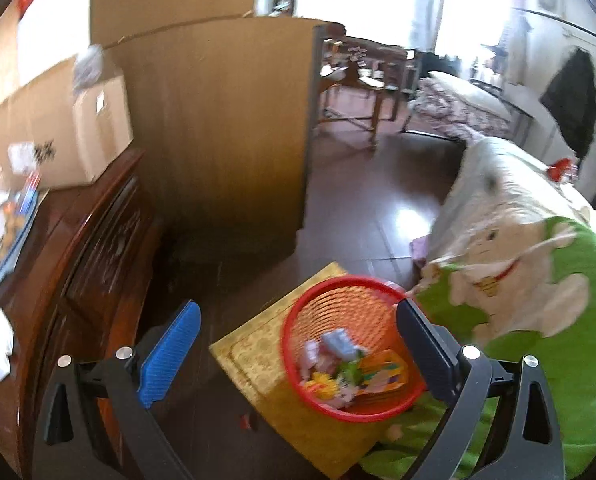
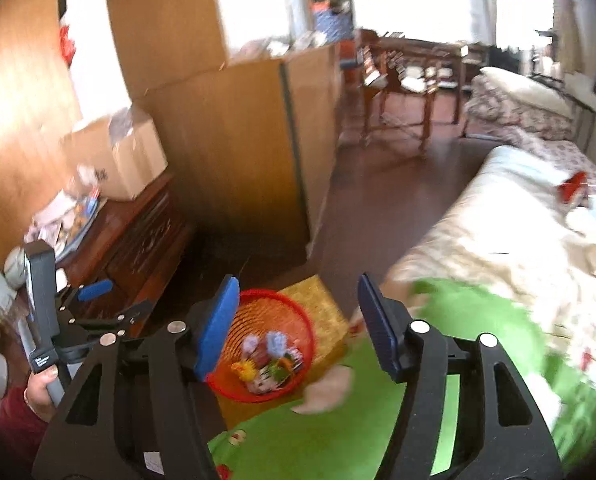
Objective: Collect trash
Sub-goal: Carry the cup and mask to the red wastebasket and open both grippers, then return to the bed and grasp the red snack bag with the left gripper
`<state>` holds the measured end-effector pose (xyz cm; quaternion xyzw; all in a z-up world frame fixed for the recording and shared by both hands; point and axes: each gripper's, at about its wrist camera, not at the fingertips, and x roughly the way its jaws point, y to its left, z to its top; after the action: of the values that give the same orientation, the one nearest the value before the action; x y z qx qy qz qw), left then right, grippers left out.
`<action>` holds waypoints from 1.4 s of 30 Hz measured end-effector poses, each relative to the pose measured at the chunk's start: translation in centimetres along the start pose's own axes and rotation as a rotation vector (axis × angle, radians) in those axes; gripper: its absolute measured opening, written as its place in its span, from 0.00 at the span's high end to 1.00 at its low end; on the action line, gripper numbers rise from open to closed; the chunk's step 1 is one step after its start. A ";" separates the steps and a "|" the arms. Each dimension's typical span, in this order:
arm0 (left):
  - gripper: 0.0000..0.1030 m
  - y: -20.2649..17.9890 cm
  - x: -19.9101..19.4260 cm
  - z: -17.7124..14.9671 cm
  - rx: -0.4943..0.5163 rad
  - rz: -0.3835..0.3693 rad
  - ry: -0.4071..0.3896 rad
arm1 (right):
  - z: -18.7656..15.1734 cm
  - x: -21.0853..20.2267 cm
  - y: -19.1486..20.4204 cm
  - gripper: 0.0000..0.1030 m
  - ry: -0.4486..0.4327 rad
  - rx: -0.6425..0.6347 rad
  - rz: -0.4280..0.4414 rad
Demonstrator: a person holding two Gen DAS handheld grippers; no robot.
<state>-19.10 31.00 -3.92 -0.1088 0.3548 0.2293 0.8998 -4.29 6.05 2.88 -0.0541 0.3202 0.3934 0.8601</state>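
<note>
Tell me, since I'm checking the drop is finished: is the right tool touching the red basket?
Cannot tell. In the right wrist view the right tool stands open and empty, its blue left finger overlapping the red basket rim in the blurred image; neither contact nor gap shows plainly.

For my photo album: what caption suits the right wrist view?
Open right gripper hangs above a red basket of trash on a yellow box beside the bed.

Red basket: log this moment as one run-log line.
red basket: on yellow stool, wrappers inside | left gripper: open, empty | right gripper: open, empty | bed: beside stool
</note>
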 end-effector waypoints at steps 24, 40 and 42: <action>0.06 -36.0 3.0 9.7 0.492 -0.347 -0.088 | -7.1 -9.2 -29.5 0.19 -0.137 0.553 -0.410; 0.06 -55.3 15.9 19.7 0.325 -0.493 0.016 | -9.6 -4.5 -37.6 0.15 -0.025 0.870 -0.273; 0.06 -57.5 17.3 20.6 0.316 -0.488 0.016 | -9.7 -4.3 -37.5 0.15 -0.020 0.864 -0.271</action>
<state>32.32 -5.89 1.04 -0.0514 0.3567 -0.0529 0.9313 15.37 -25.77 -8.18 0.2723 0.4365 0.1079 0.8507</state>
